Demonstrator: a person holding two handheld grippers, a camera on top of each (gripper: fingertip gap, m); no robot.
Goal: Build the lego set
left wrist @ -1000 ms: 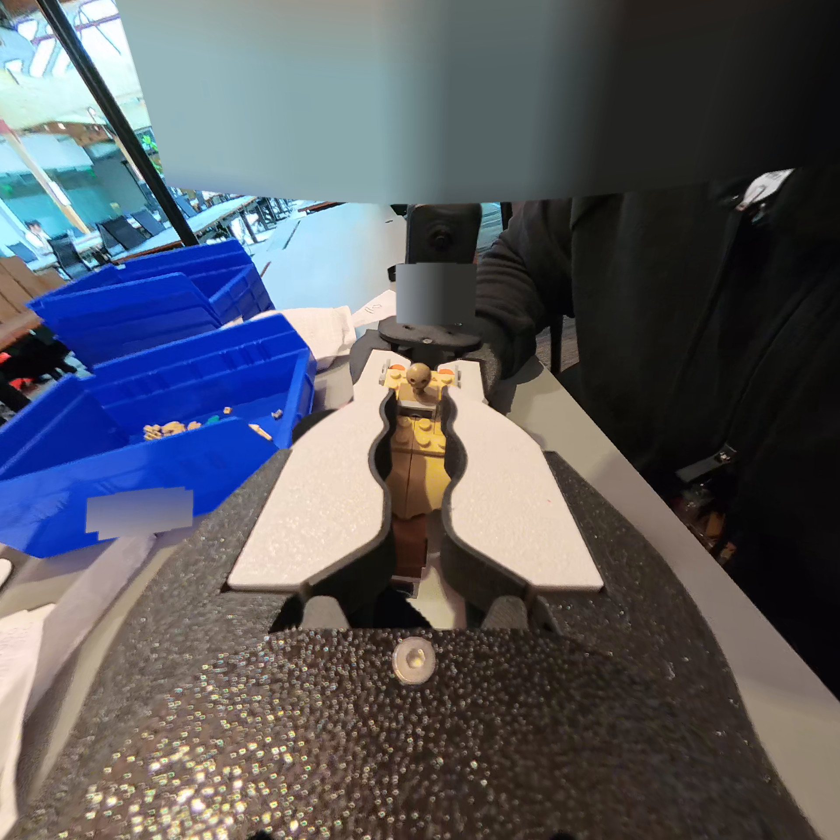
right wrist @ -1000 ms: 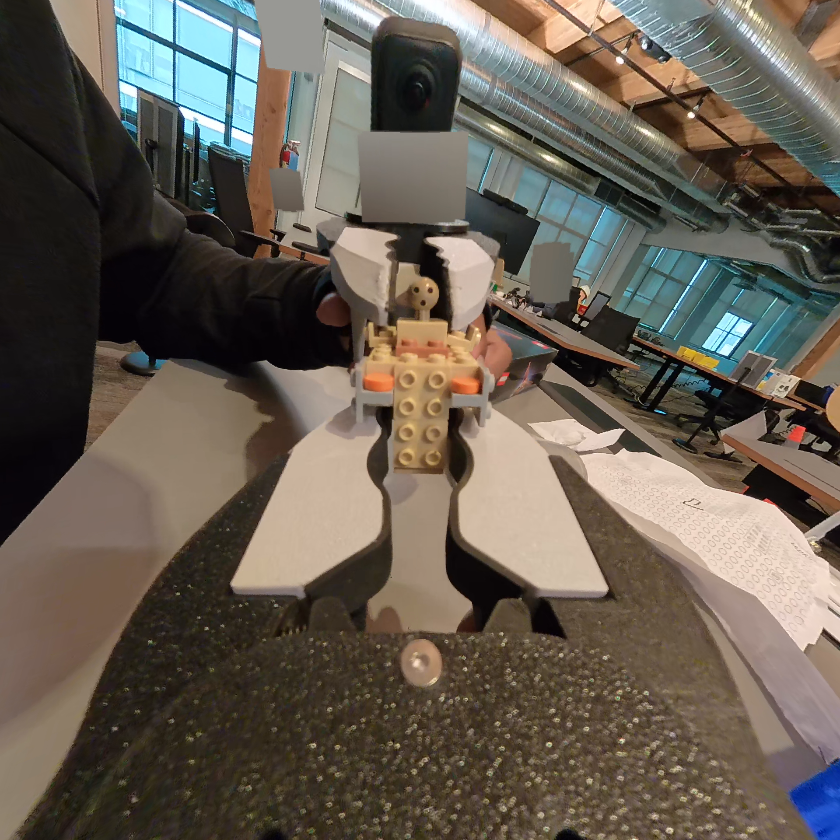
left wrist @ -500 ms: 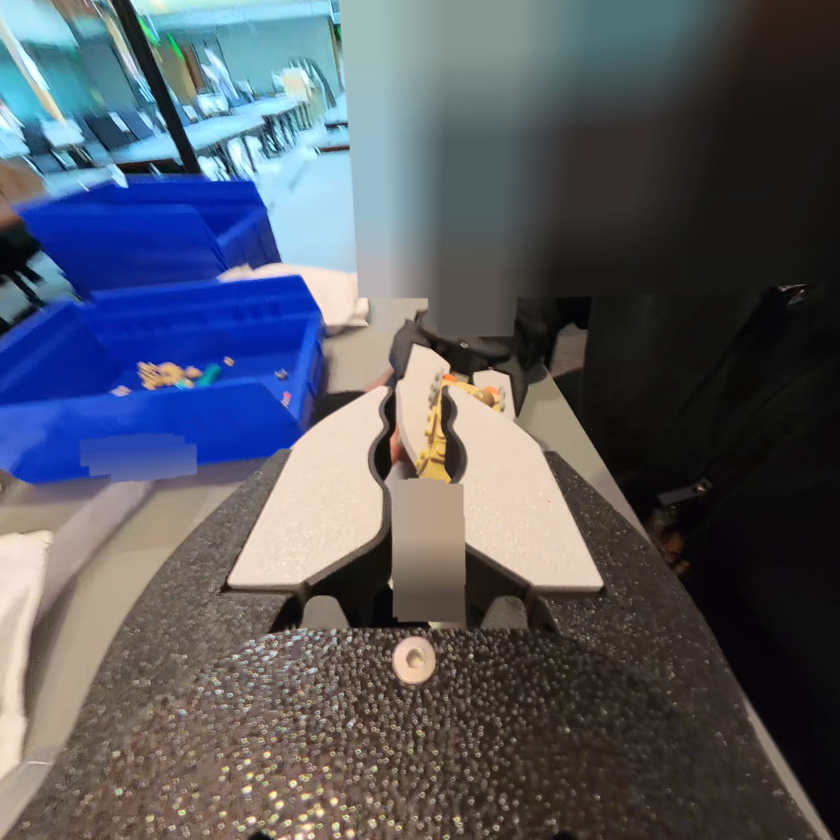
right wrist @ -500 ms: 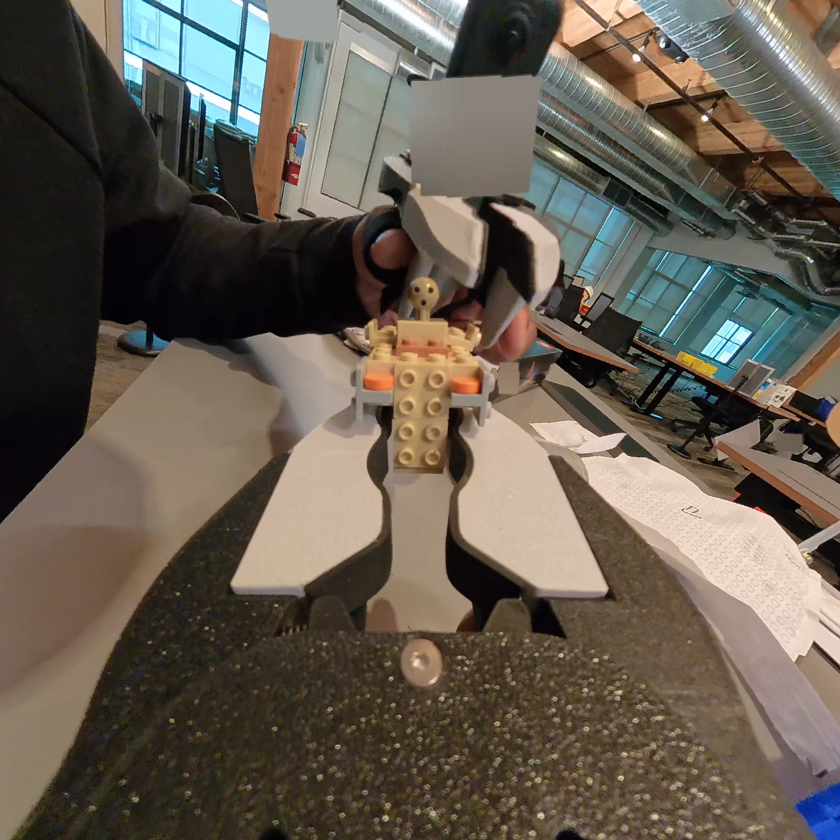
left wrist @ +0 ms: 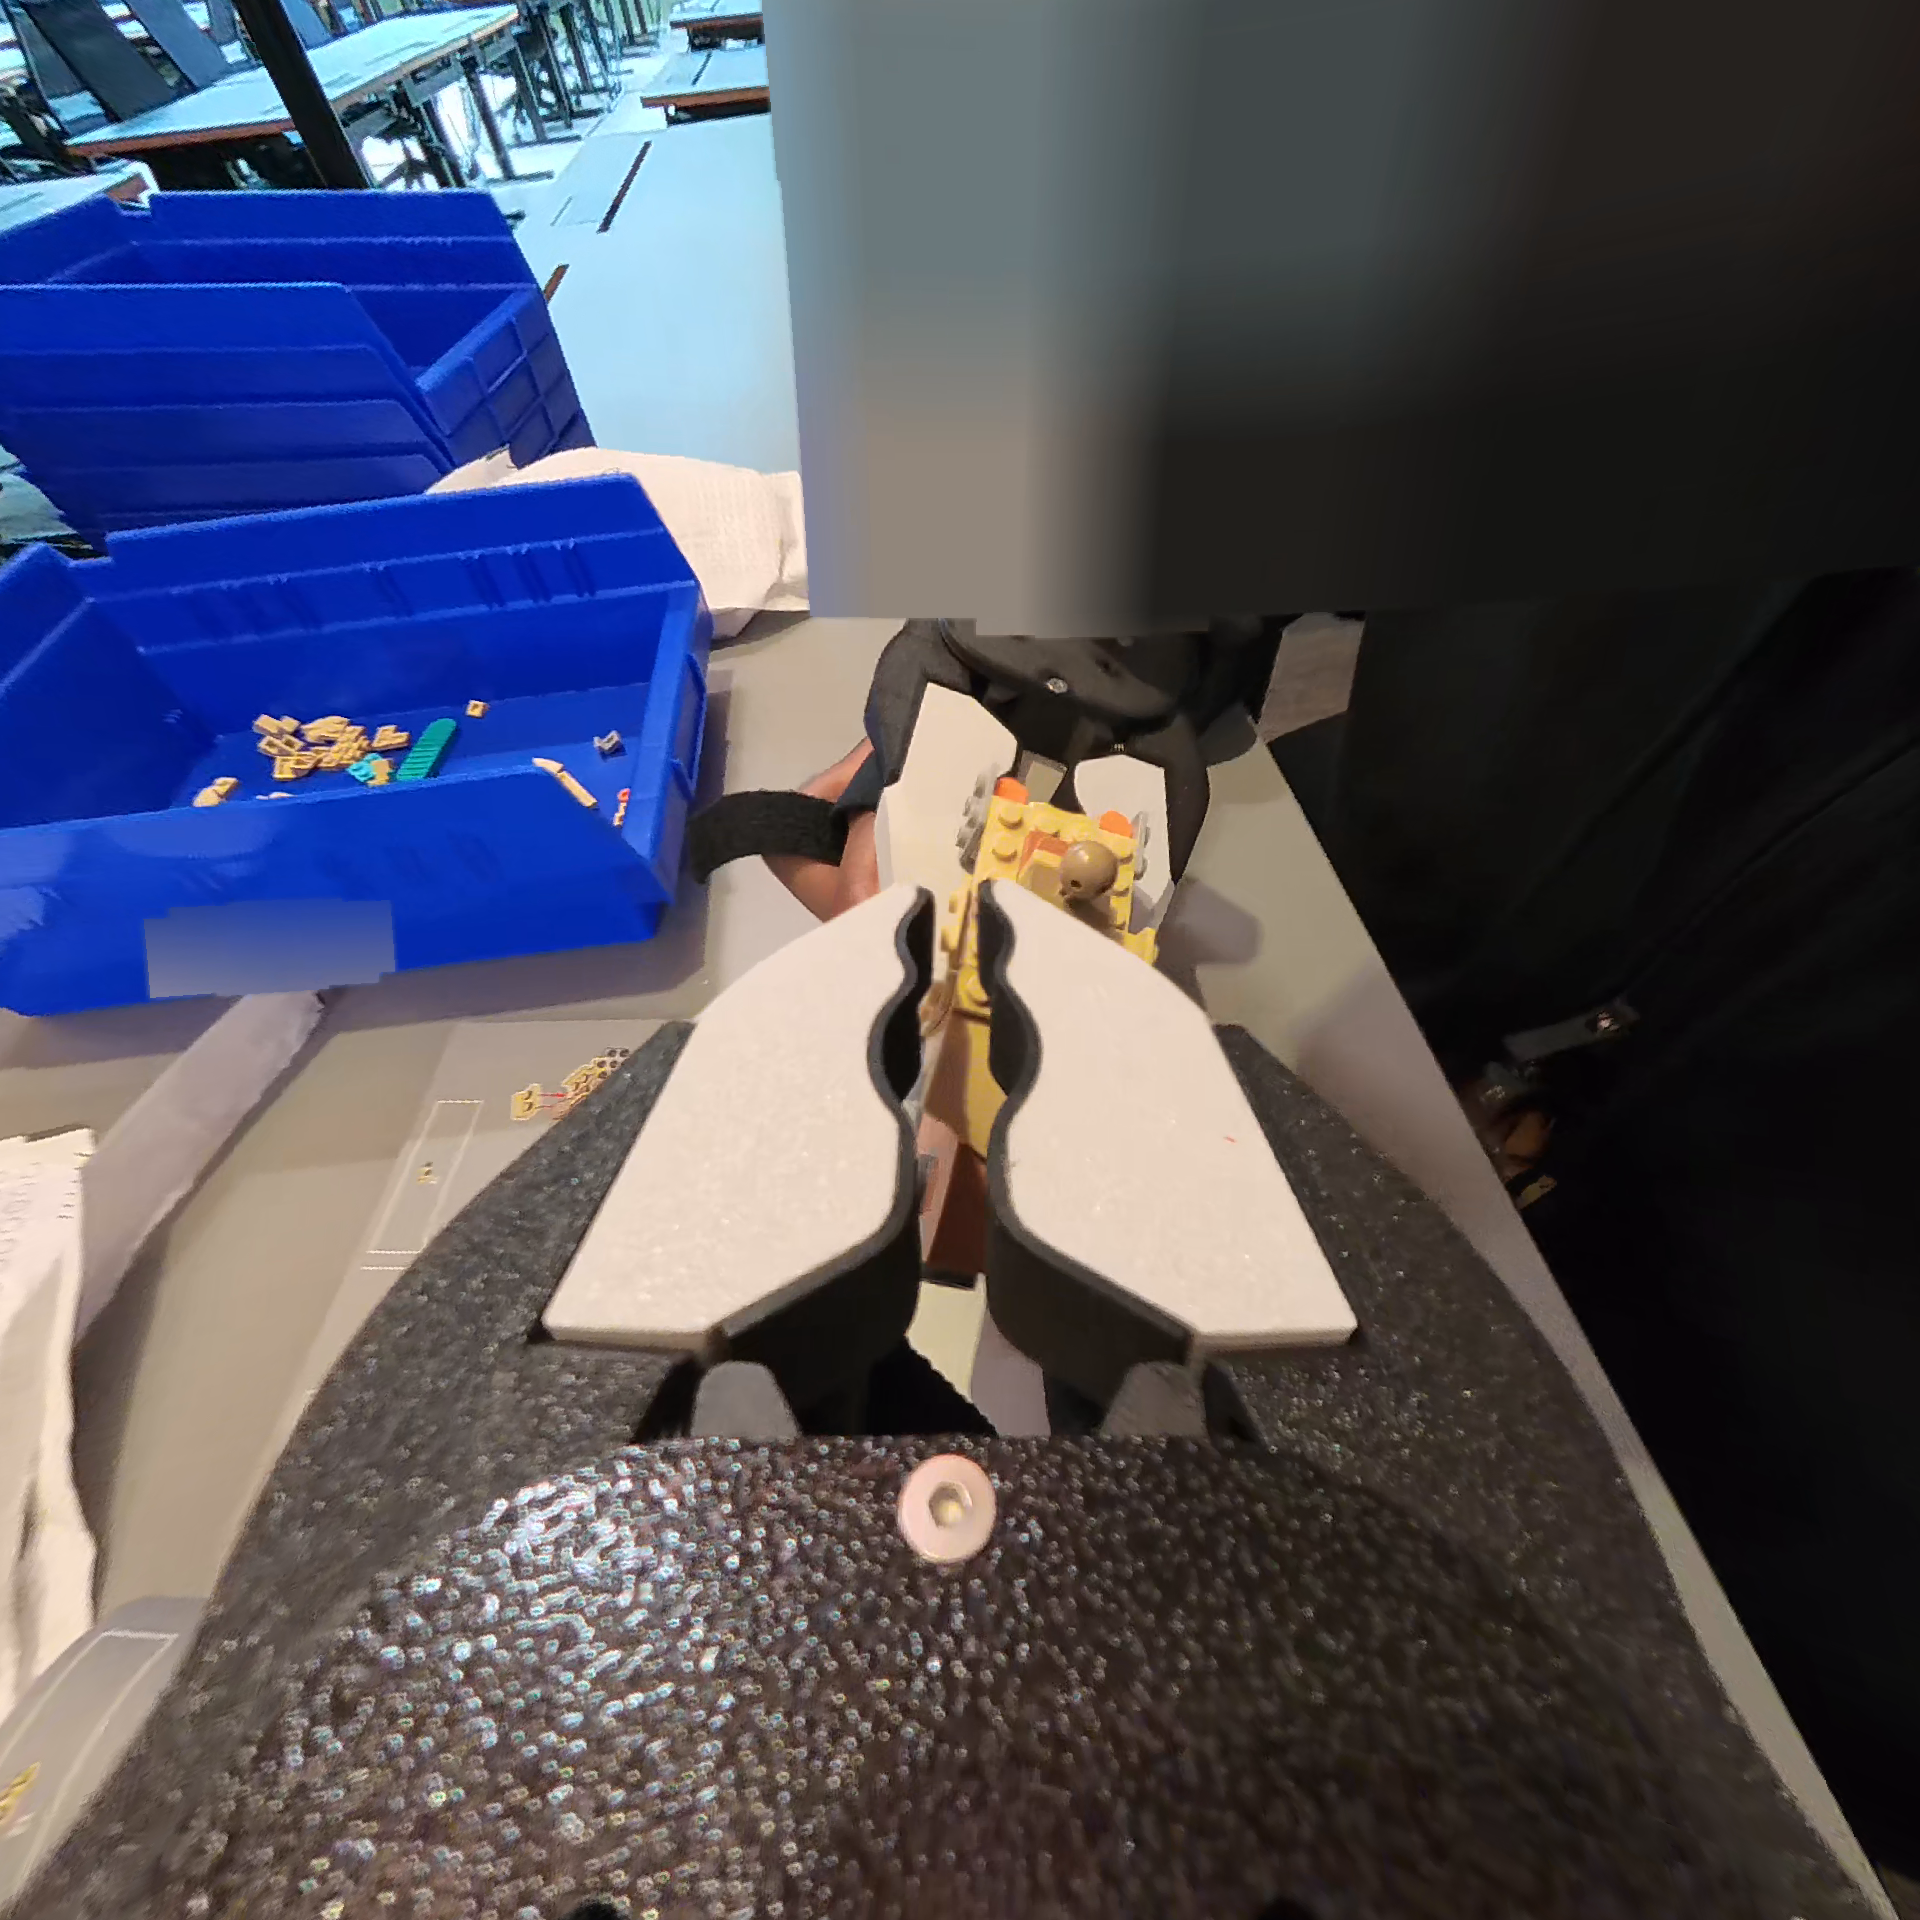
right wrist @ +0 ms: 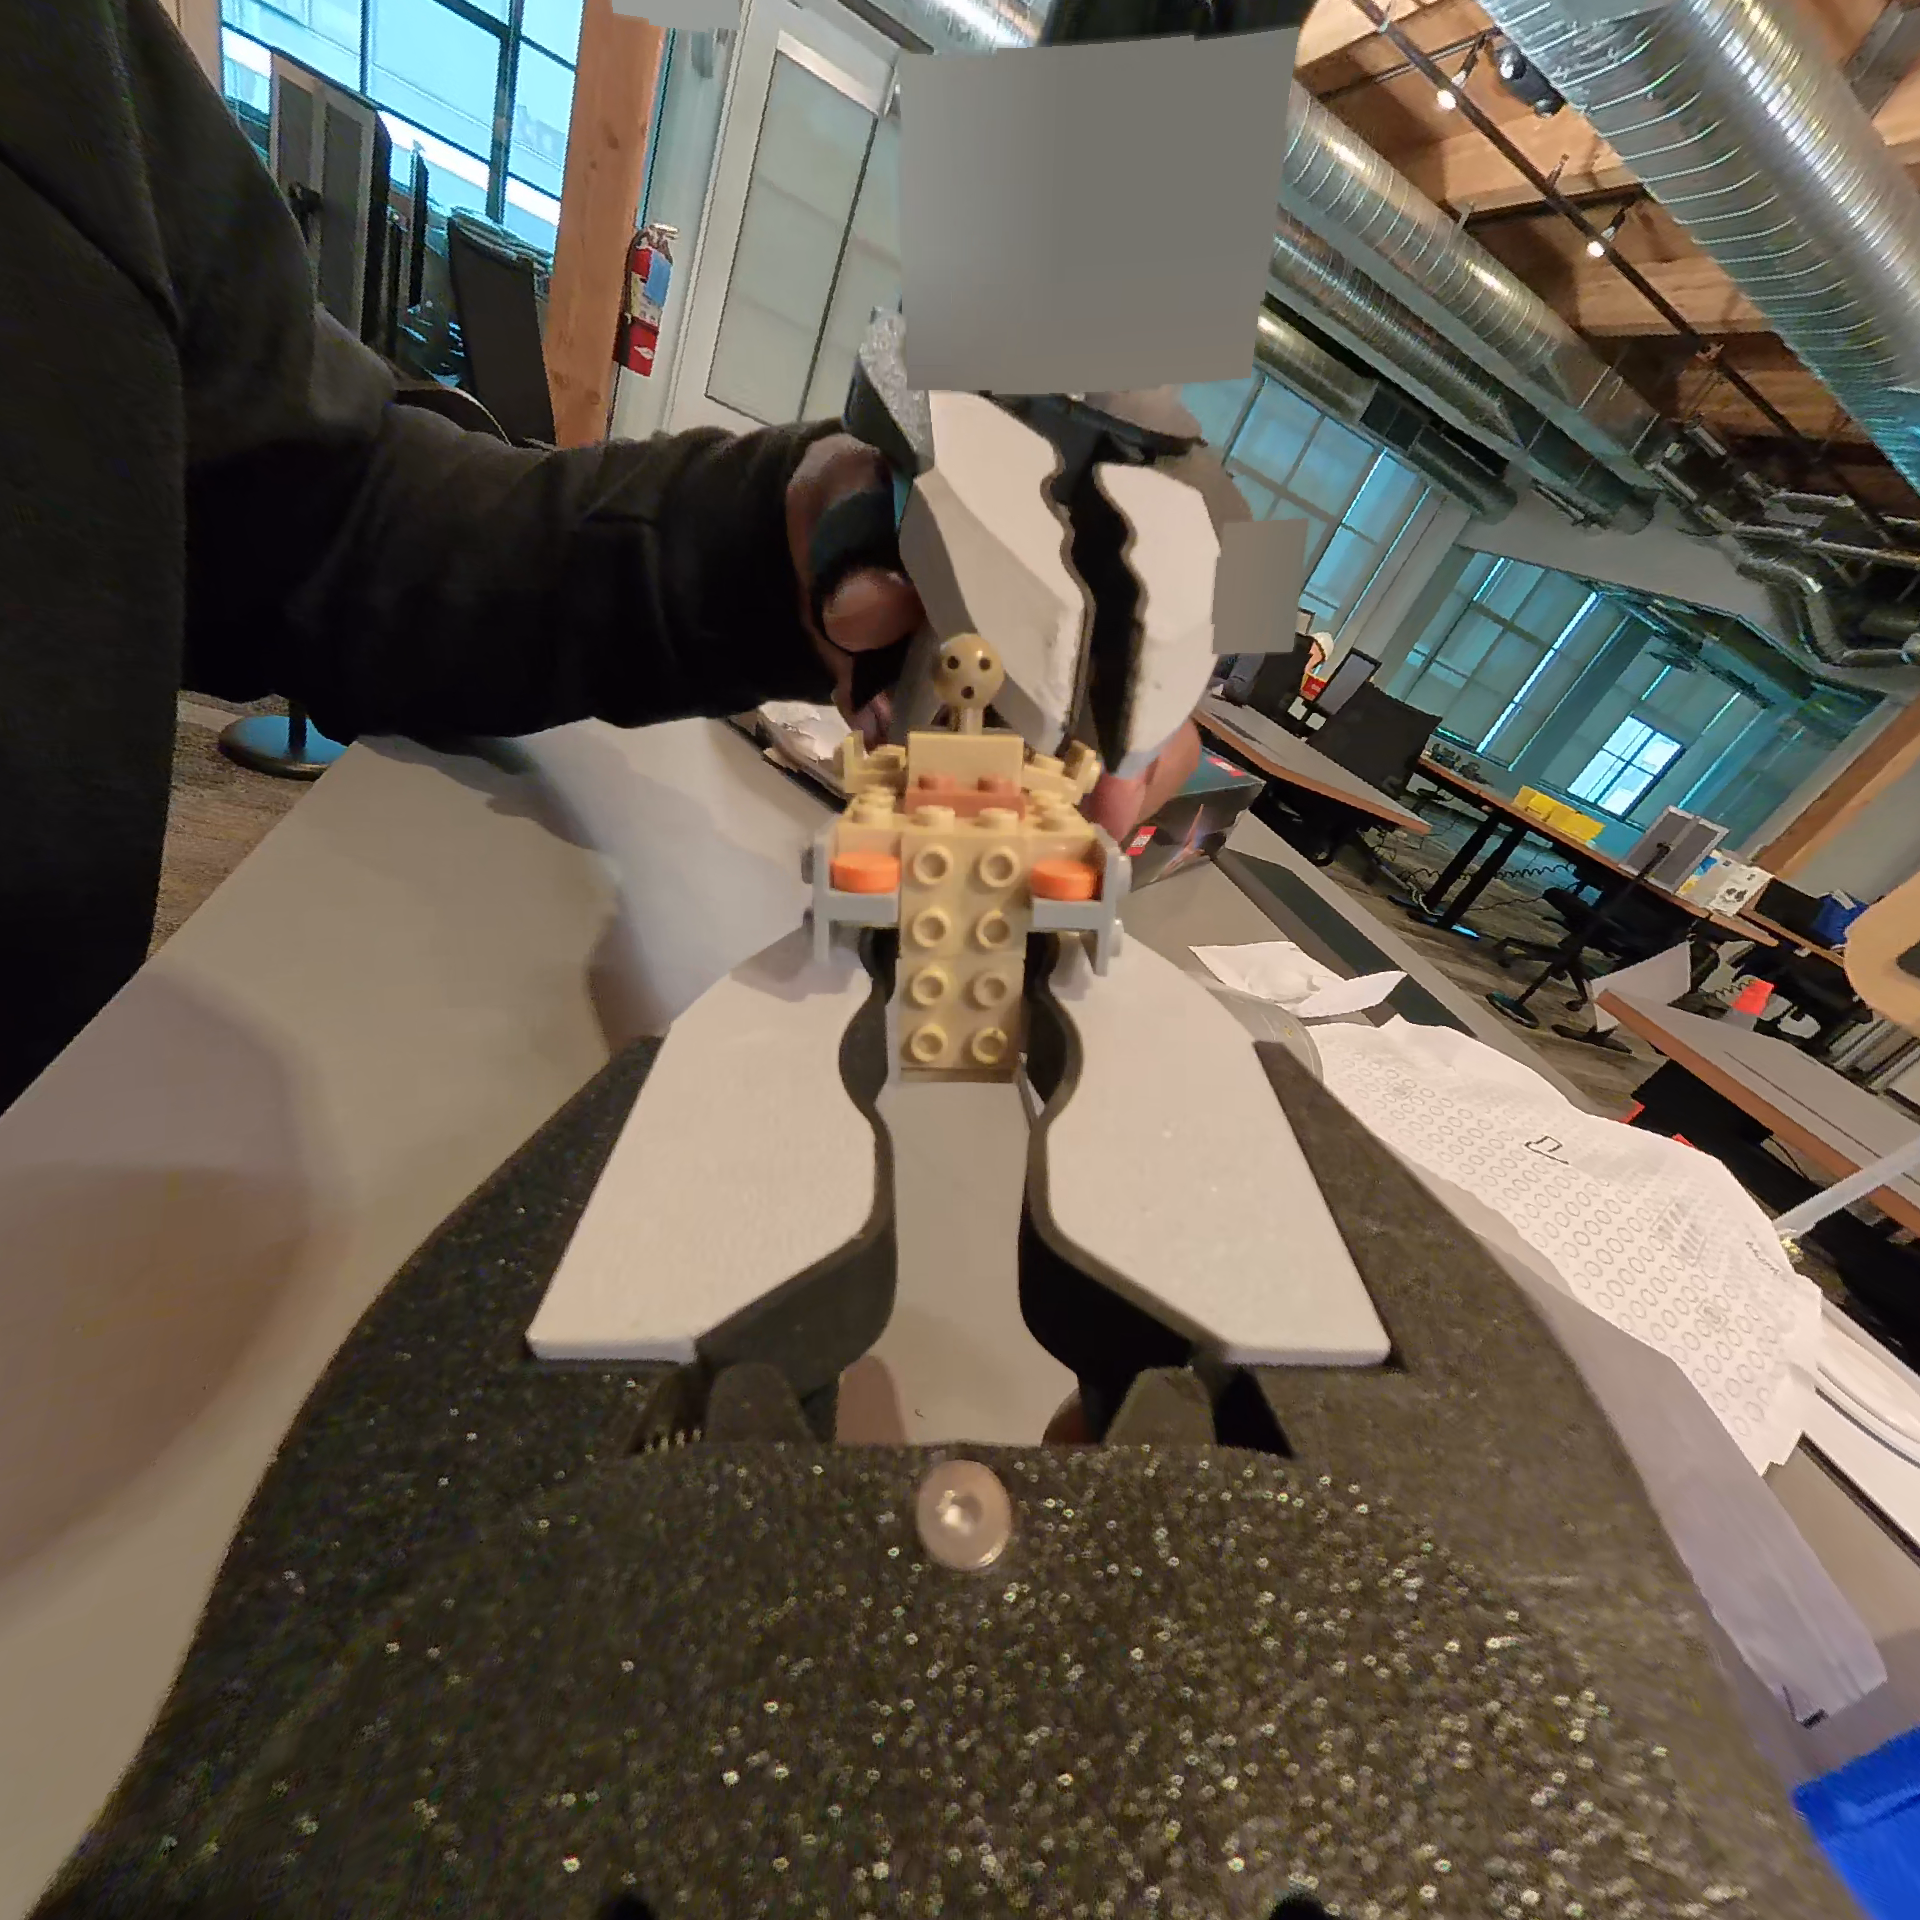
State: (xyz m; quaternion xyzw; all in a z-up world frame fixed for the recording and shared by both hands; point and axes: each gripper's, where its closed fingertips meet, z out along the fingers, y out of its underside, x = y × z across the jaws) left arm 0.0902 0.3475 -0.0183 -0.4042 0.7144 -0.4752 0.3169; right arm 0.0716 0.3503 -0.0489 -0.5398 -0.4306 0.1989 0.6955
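Note:
A tan lego model [right wrist: 961, 831] with orange studs, grey side clips and a ball head is clamped by its tan brick in my right gripper [right wrist: 961, 966], above the grey table [right wrist: 364, 987]. My left gripper [right wrist: 1096, 738] hangs tilted just above and behind the model's head, jaws closed to a thin slit, with nothing seen held. In the left wrist view my left gripper [left wrist: 956, 904] points down at the model [left wrist: 1049, 862]; tan and brown pieces show through the slit. The right gripper [left wrist: 1039, 790] holds the model from the far side.
A blue bin [left wrist: 343, 862] with several loose lego pieces [left wrist: 332, 743] stands left, another blue bin [left wrist: 260, 343] behind it, with a white cloth [left wrist: 717, 520]. Printed paper [right wrist: 1558, 1195] lies on the right. A person in black stands at the table's edge.
My left gripper rose from level behind the model's head to tilted above it, and its jaws narrowed. The right gripper and model stayed put.

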